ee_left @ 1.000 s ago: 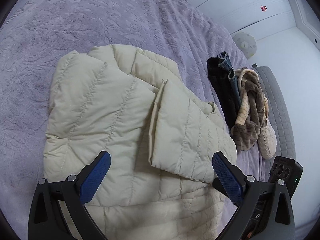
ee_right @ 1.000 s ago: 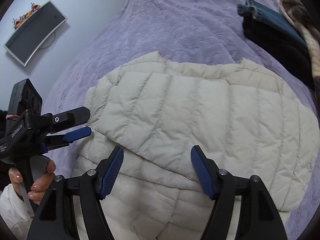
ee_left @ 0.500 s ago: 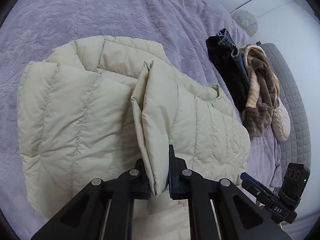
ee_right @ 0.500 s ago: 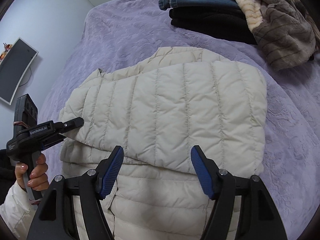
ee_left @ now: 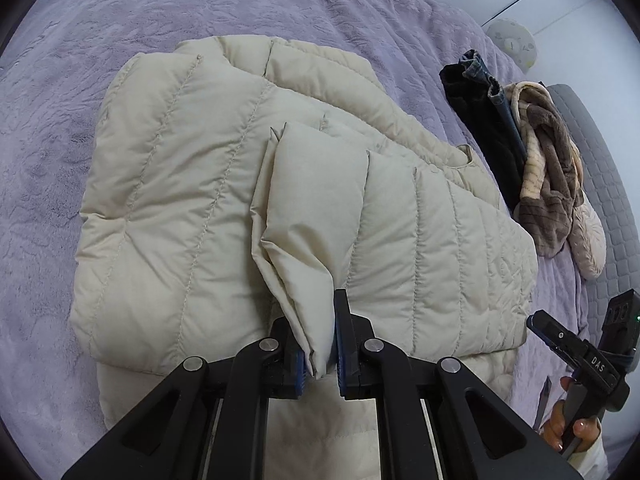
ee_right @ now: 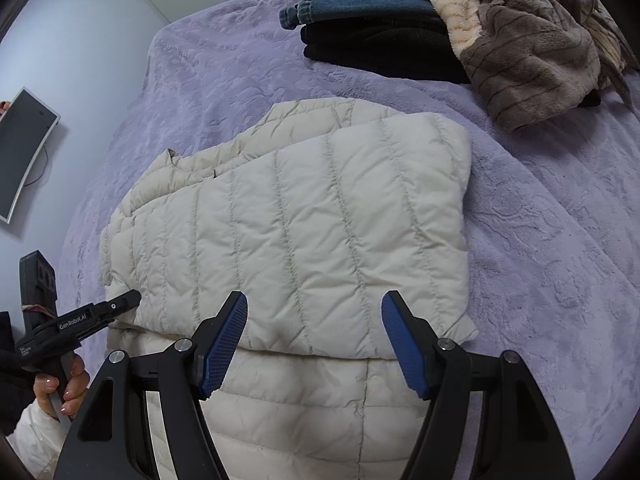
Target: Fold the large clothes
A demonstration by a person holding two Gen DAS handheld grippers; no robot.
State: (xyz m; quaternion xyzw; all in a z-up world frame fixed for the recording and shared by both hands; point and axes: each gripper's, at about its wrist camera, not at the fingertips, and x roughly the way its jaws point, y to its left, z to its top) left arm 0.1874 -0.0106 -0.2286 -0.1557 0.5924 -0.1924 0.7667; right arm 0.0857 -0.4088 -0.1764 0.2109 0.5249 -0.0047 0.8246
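A cream quilted puffer jacket point(ee_left: 192, 200) lies partly folded on the purple bedspread point(ee_left: 200, 4); it also shows in the right wrist view point(ee_right: 304, 232). My left gripper point(ee_left: 320, 356) is shut on the jacket's sleeve end point(ee_left: 312, 216) and holds it just above the folded body. It also appears at the left of the right wrist view point(ee_right: 120, 306). My right gripper point(ee_right: 314, 336) is open and empty, hovering over the jacket's near edge, its blue pads point(ee_right: 222, 340) apart. It also shows at the right edge of the left wrist view point(ee_left: 536, 322).
A folded stack of jeans and black clothes point(ee_right: 368, 24) and a brown-and-cream fleece heap point(ee_right: 532, 36) lie at the far side of the bed. A grey padded headboard point(ee_left: 600, 184) stands behind them. A monitor point(ee_right: 24, 152) hangs on the left wall.
My left gripper closed on the sleeve end and drew it toward me across the jacket body. My right gripper stayed open and pulled back along the jacket's near edge.
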